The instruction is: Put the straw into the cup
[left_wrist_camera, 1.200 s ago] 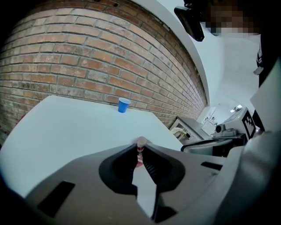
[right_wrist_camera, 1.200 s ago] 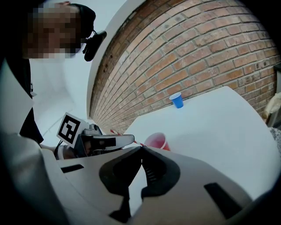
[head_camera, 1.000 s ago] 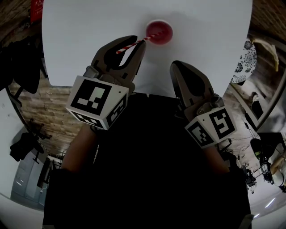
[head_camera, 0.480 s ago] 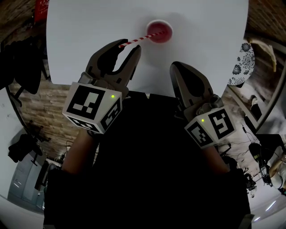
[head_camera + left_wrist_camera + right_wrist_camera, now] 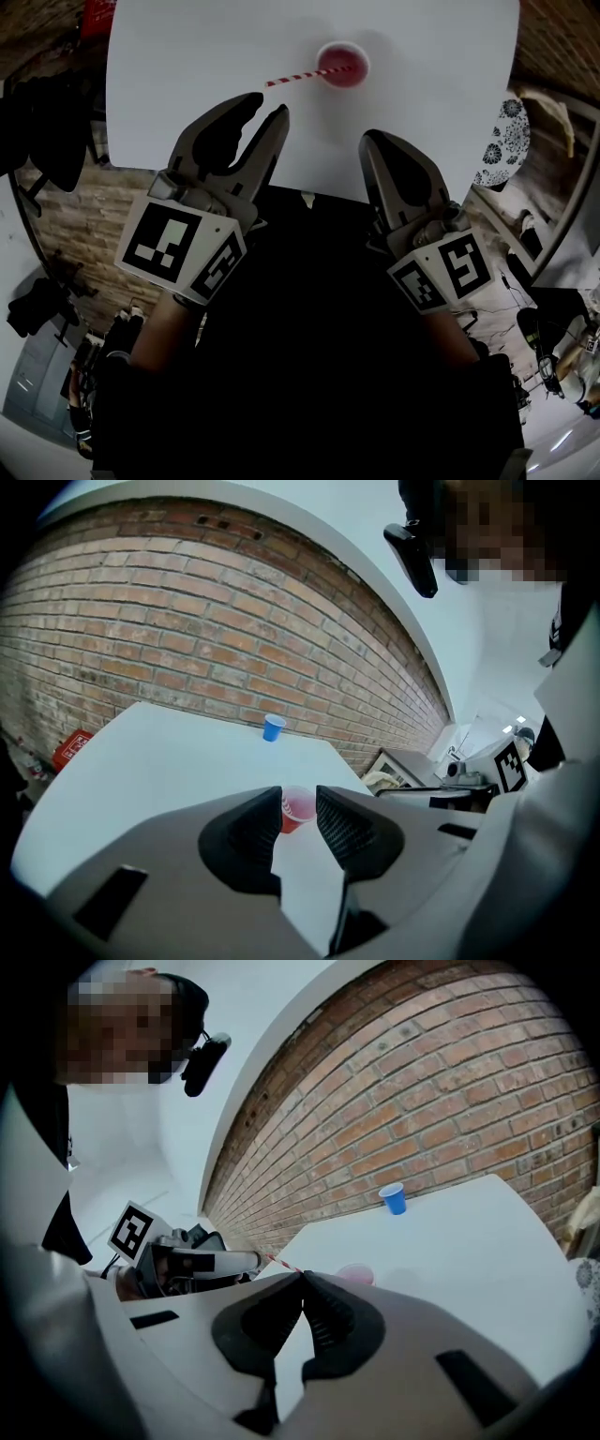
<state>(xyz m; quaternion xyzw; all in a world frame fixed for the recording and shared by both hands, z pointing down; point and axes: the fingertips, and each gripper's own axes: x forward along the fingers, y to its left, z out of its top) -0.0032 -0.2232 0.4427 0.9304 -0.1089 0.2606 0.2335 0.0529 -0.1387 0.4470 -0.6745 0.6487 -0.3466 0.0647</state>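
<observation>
A red cup [image 5: 342, 66] stands on the white table [image 5: 187, 56]. A red-and-white striped straw [image 5: 295, 77] has one end in the cup and leans out over its left rim. My left gripper [image 5: 267, 105] is open and holds nothing; it sits below and left of the straw, apart from it. In the left gripper view, the cup [image 5: 298, 808] shows through the gap of the left gripper [image 5: 300, 803]. My right gripper [image 5: 375, 142] is shut and empty near the table's front edge. In the right gripper view the cup [image 5: 357, 1274] and straw [image 5: 281, 1265] lie just beyond the right gripper [image 5: 302, 1277].
A blue cup [image 5: 273, 727] stands at the table's far edge by the brick wall [image 5: 141, 621], also seen as the blue cup [image 5: 394, 1198]. A red object [image 5: 94, 14] lies beyond the table's left corner. A patterned item [image 5: 502, 141] sits right of the table.
My left gripper opened, let go of the straw and drew back toward me. The straw stays in the cup, leaning left. The right gripper has hardly moved.
</observation>
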